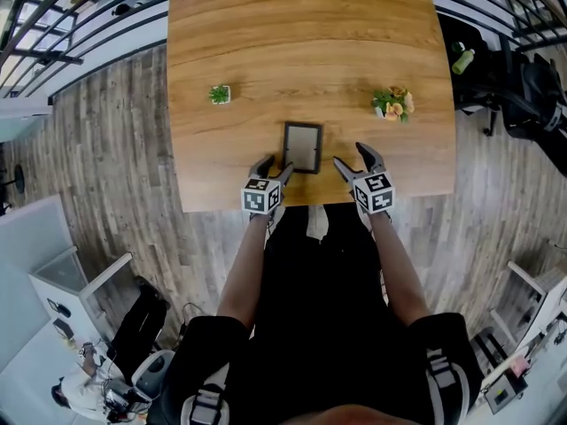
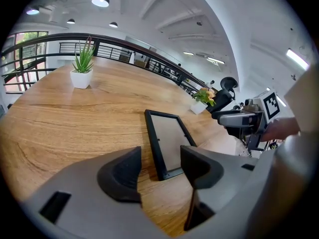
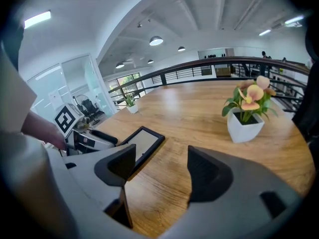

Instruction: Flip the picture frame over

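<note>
A black picture frame (image 1: 302, 147) lies flat on the wooden table (image 1: 301, 51) near its front edge; it also shows in the left gripper view (image 2: 168, 141) and the right gripper view (image 3: 142, 144). My left gripper (image 1: 274, 167) hovers at the frame's near left corner, open, with the corner just beyond its fingertips and nothing pressed between them. My right gripper (image 1: 349, 156) stands open to the right of the frame, apart from it, with only bare table between its jaws. Each gripper sees the other across the frame: the right one (image 2: 239, 118), the left one (image 3: 94, 138).
A small green plant in a white pot (image 1: 220, 94) stands on the table's left, and a flowering plant in a white pot (image 1: 393, 104) on its right. The table's front edge (image 1: 310, 204) runs just under both grippers. A railing lies beyond the table.
</note>
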The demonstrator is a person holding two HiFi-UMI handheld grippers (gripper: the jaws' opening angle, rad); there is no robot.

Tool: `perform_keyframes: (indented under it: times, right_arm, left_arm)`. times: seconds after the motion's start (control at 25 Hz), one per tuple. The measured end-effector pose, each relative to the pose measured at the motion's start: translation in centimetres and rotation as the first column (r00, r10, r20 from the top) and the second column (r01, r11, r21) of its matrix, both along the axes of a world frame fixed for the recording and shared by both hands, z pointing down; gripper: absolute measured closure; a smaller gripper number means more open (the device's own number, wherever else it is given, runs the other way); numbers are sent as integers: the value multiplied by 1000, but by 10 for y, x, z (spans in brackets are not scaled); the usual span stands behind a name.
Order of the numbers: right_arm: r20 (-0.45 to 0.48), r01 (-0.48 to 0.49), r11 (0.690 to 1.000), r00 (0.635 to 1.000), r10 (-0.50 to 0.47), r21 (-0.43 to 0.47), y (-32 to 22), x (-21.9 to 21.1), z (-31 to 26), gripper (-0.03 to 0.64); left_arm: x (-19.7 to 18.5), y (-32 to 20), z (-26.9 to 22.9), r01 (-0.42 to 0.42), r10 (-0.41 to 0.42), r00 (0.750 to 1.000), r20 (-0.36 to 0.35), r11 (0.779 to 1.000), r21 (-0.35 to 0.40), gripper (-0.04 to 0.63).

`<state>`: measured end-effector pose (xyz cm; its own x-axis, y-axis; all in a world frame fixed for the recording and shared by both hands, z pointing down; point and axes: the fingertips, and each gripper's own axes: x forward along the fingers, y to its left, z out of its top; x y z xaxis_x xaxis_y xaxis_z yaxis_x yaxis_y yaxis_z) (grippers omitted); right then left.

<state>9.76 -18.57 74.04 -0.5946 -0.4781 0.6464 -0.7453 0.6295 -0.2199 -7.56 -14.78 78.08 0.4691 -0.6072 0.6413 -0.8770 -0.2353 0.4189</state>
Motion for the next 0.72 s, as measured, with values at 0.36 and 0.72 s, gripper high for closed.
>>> perform_keyframes:
  times: [0.36,0.72]
  right_arm:
    - [-13,8,1000,1000,-8,-10,-3,11,5,285]
    - [-25,65,998,998,-65,2,-1,3,2,284]
  left_arm:
    - [5,-10,5,14,-13,1000,27,1000,-4,399]
    - [4,-10,12,39,-38,997,74,999,-23,465]
